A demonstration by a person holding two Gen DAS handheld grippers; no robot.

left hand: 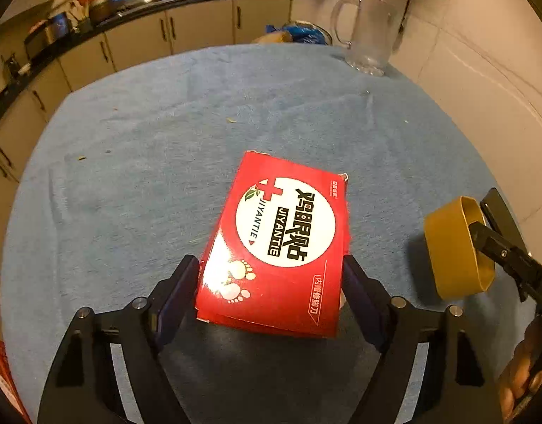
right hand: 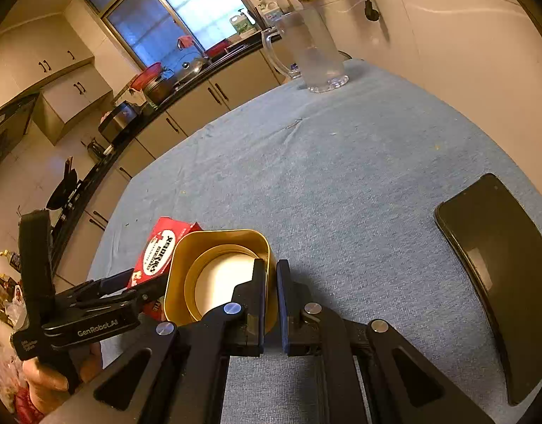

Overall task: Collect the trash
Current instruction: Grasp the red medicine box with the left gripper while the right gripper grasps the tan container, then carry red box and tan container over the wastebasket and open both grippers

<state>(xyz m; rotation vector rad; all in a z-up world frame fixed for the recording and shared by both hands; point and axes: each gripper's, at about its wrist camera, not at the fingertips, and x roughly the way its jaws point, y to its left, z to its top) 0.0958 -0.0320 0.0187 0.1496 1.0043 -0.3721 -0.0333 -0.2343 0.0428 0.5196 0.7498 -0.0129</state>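
Left gripper (left hand: 271, 275): jaws wide, flanking the red box (left hand: 278, 243); the pads seem to touch its sides, though the grip is unclear.
Right gripper (right hand: 271, 300): clamped on the wall of a gold tin (right hand: 218, 275).
Surface: blue cloth (right hand: 341, 176) (scattered crumbs).
Ahead: glass pitcher (left hand: 368, 31); kitchen cabinets (left hand: 200, 28) beyond.
Right of right gripper: dark phone (right hand: 500, 275).

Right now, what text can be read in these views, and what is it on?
"JIYANTIE", twice, on the red box, beside large Chinese characters.
"GenRobot.AI" on the left tool body.
Small print on the box's corner and side strip, and on the tool's handle: too small to read.
Phone, gold tin: no text.
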